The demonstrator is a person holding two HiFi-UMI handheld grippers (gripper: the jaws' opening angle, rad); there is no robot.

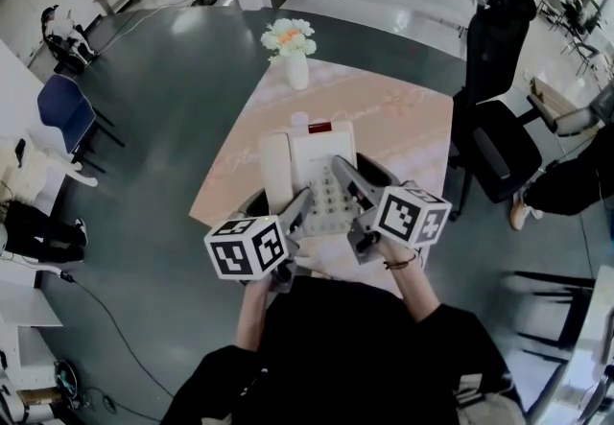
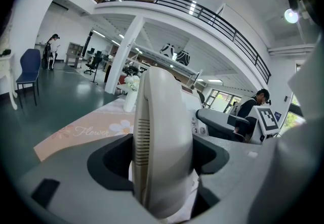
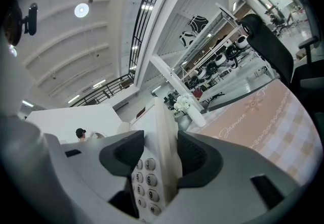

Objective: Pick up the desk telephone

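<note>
The desk telephone (image 1: pixel 321 169) lies on the bench (image 1: pixel 413 126) on the near side of the vase (image 1: pixel 296 70), long axis pointing at the vase, left claw (image 1: pixel 295 210) clamped across its handset (image 2: pixel 162 142), right claw (image 1: pixel 351 181) clamped on its keypad-side edge

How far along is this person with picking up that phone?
Done: both tools have hold of it. The left tool is closed on the handset, and the right tool is closed on the keypad-side edge of the desk telephone. In hand: the two-handed grip. Left: the lift. The head view does not show whether it has cleared the table.
</note>
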